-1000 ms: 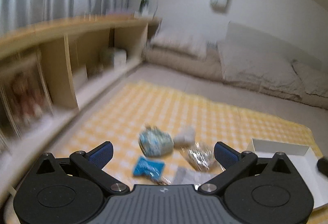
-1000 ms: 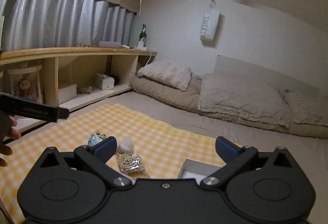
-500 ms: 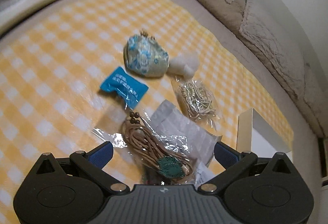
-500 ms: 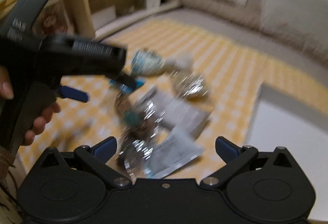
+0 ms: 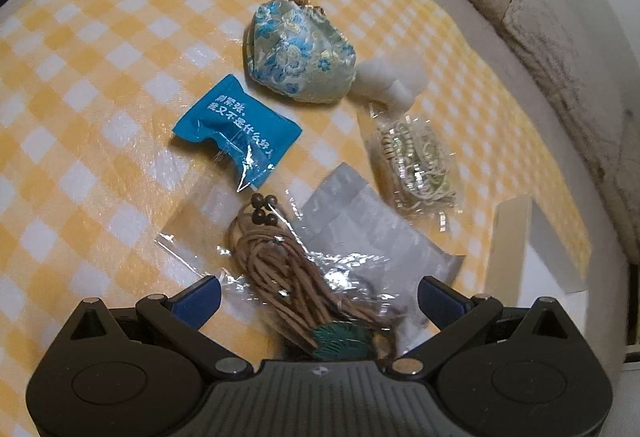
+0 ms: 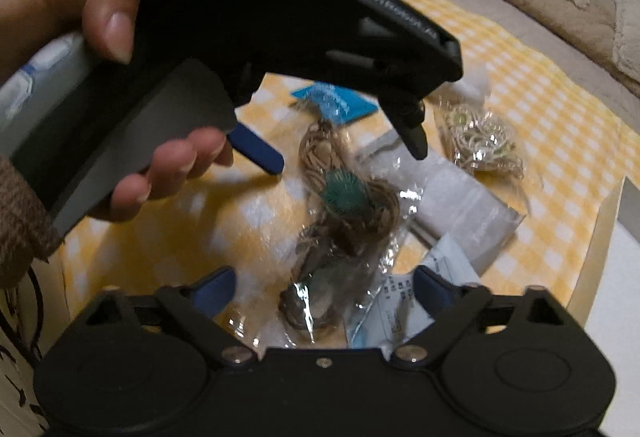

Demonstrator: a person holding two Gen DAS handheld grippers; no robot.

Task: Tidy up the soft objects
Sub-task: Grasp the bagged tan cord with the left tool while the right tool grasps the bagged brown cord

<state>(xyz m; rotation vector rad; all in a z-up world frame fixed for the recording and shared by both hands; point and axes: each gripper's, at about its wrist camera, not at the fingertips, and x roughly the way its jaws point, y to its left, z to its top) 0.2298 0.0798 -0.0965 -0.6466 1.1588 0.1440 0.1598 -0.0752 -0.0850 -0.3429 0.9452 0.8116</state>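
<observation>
Both grippers sit low over the yellow checked mat [image 5: 100, 49] with fingers spread wide and nothing held: the left gripper [image 5: 320, 295] and right gripper [image 6: 323, 287] each straddle the clear bag of brown cord with a teal tassel [image 5: 288, 269]. Beyond it lie a blue packet [image 5: 236, 129], a floral drawstring pouch [image 5: 300, 53], a white plush bit [image 5: 390, 81] touching the pouch, a bag of pale cord [image 5: 416, 161] and a grey poly bag [image 5: 372, 229]. A white box [image 5: 516, 233] sits at the mat's right edge.

One flowered pouch [image 5: 300, 51], one blue packet [image 5: 236, 129] and one white lump [image 5: 390, 83] sit mid-frame. Two clear bags of cord [image 5: 280, 265] [image 5: 416, 165], one grey bag [image 5: 372, 233] and one white box [image 5: 532, 249] lie lower right.
</observation>
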